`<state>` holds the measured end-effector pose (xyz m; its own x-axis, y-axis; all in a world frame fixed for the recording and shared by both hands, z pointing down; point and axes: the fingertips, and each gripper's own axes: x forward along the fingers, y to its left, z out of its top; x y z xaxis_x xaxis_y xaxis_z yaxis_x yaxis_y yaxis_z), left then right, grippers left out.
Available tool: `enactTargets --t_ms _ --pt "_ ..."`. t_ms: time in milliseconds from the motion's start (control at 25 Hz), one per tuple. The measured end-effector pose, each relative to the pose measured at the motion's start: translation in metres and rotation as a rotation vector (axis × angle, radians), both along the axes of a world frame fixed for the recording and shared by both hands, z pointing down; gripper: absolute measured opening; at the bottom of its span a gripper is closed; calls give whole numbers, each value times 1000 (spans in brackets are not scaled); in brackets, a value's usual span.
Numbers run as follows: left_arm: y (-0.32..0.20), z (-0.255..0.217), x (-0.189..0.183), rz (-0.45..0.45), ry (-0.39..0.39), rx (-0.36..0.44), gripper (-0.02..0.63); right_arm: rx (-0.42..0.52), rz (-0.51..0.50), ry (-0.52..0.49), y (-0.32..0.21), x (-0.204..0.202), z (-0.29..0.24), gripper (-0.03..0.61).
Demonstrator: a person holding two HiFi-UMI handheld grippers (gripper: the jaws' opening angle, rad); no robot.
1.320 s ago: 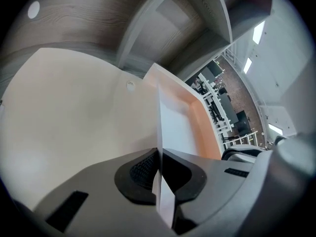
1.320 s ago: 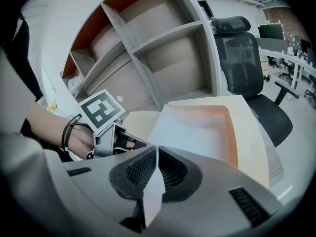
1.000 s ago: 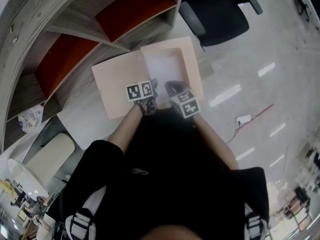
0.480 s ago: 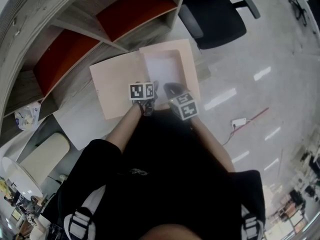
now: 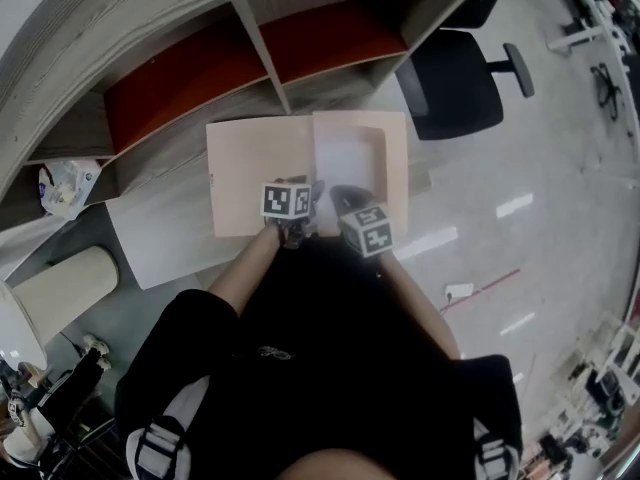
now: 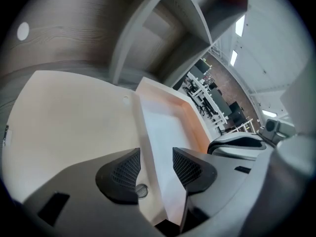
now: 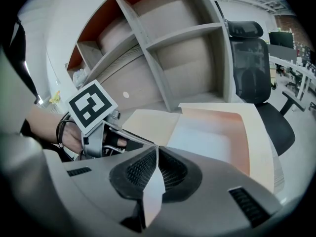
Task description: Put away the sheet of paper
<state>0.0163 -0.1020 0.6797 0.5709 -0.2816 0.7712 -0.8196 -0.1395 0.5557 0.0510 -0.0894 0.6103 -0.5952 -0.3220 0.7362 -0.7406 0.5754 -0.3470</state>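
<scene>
A pale peach folder (image 5: 255, 173) lies open on the desk. The white sheet of paper (image 5: 348, 158) rests in its right half. Both grippers sit side by side at the folder's near edge. My left gripper (image 6: 156, 157) has just been opening: its jaws stand apart, and the sheet's (image 6: 165, 132) near edge rises between them without touching either pad. My right gripper (image 7: 155, 154) is shut on that same edge of the sheet (image 7: 207, 137), which stands up thin between its pads. In the right gripper view the left gripper (image 7: 143, 143) sits just to the left.
A grey shelf unit (image 5: 270, 68) with red back panels stands right behind the folder. A black office chair (image 5: 460, 83) is at the right. A large white board (image 5: 160, 243) lies under the folder, a crumpled bag (image 5: 65, 183) sits far left, and the desk edge runs close to my body.
The head view has swung, so folder and shelves sit more square and further right. Both grippers stay at the folder's near edge, the left one a little higher.
</scene>
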Motion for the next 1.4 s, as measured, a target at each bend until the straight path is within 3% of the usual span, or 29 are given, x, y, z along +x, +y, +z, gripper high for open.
enactTargets --t_ms 160,280,360,520,640,800,1160,1400 --pt "5 -13 -24 -79 75 12 228 1 -27 7 6 -22 -1 28" --pt "11 -24 -43 -87 106 49 227 32 -9 18 7 -38 -5 28" --pt "11 -35 -57 -62 71 129 216 70 21 28 4 -45 -10 28" --pt "4 -67 -83 4 -37 341 107 151 83 26 -3 -54 -26 28" --pt "8 -87 -90 64 -36 432 66 196 122 23 1 -63 -36 25" --pt "21 -97 -89 153 4 490 46 246 163 26 15 -75 -44 18" --pt "45 -127 -72 241 104 575 44 278 247 49 49 -59 -77 17" --pt "41 -152 -63 218 106 623 44 324 239 -7 45 -56 -98 17"
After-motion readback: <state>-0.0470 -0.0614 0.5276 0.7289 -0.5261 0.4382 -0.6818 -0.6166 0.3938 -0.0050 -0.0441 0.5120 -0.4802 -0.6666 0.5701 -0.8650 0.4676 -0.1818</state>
